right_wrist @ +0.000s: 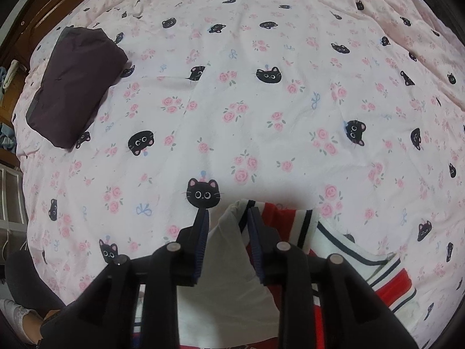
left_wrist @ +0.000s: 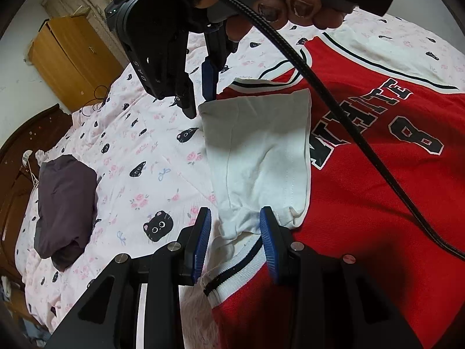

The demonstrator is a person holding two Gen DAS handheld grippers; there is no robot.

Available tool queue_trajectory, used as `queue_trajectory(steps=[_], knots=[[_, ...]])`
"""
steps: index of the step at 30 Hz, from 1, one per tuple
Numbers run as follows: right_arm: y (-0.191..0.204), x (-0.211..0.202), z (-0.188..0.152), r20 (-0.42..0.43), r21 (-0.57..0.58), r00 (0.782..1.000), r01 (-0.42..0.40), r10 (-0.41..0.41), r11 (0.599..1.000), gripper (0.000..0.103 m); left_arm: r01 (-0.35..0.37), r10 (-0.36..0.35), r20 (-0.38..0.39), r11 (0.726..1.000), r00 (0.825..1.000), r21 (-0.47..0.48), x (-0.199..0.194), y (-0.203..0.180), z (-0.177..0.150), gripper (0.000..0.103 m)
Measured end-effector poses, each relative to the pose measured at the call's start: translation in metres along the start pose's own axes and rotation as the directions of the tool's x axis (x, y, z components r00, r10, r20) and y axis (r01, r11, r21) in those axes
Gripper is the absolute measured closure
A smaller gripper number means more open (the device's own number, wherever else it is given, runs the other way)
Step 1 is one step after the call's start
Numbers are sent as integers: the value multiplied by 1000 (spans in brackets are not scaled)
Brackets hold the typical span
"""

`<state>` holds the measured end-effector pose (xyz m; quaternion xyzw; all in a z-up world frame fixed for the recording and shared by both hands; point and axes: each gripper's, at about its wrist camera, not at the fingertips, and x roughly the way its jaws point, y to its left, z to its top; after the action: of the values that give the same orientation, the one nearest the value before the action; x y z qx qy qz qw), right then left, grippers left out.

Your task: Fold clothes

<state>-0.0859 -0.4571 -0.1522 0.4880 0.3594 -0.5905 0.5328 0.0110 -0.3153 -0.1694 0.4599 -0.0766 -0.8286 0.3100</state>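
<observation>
Red mesh jersey [left_wrist: 377, 203] with its white sleeve [left_wrist: 261, 151] folded inward is lying on the cat-print bed sheet [right_wrist: 261, 101]. Both the left hand-held gripper [left_wrist: 235, 235] and right hand-held gripper [right_wrist: 228, 232] are standing released, straddling the sleeve's edges. A folded dark garment [right_wrist: 75, 87] is resting nearby.

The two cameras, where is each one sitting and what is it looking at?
Left wrist view: sits on the left gripper, looks across the red jersey with its white sleeve; shows its open jaws, the right gripper and the person's fingers.
Right wrist view: sits on the right gripper, looks over the cat-print bedsheet; shows only its jaws.
Both share the jersey, bedsheet and dark folded garment.
</observation>
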Motion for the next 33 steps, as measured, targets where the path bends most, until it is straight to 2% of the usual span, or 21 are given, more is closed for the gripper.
queue_trajectory(steps=[1, 2, 3, 4, 8, 12, 14, 22, 25, 26, 29, 31, 33], knots=[[0, 1, 0, -3, 0, 1000, 2, -2, 1000, 76, 0, 0, 0, 1000, 1000, 0, 0, 0, 0, 72], [-1, 1, 1, -3, 4, 1000, 2, -2, 1000, 82, -1, 1, 0, 1000, 1000, 0, 0, 0, 0, 72], [-3, 2, 1, -9, 17, 1000, -10, 10, 1000, 95, 0, 0, 0, 1000, 1000, 0, 1, 0, 0, 72], [-5, 3, 1, -12, 31, 1000, -20, 21, 999, 99, 0, 0, 0, 1000, 1000, 0, 1, 0, 0, 72], [-16, -2, 3, 22, 118, 997, -81, 79, 990, 99, 14, -14, -5, 1000, 1000, -8, 2, 1, -1, 73], [-36, -3, 3, 56, 229, 990, -140, 131, 963, 101, 19, -19, -8, 1000, 1000, -9, 2, 0, -1, 74], [-47, -5, 3, 78, 274, 991, -129, 111, 953, 102, 18, -18, -8, 1000, 1000, -7, 2, -1, -2, 74], [-46, -20, -8, 122, 217, 962, -268, 246, 939, 98, 7, -7, -10, 1000, 1000, 0, 2, -3, -2, 74], [-28, -13, -18, 57, 132, 959, -282, 276, 950, 98, -2, 2, -10, 1000, 1000, 8, 1, -4, -1, 74], [-23, -8, -21, 27, 108, 968, -252, 251, 962, 98, -7, 7, -9, 1000, 1000, 12, 1, -5, -2, 74], [-26, 4, -26, 4, 107, 995, -103, 103, 989, 100, -43, 43, -3, 999, 999, 27, -7, -8, -2, 74], [-37, 0, -27, 58, 140, 998, 6, -14, 990, 97, -67, 67, 1, 997, 998, 37, -12, -10, -3, 73], [-49, -18, -32, 138, 177, 990, 2, -26, 984, 96, -91, 91, 6, 995, 996, 47, -16, -12, -4, 72]])
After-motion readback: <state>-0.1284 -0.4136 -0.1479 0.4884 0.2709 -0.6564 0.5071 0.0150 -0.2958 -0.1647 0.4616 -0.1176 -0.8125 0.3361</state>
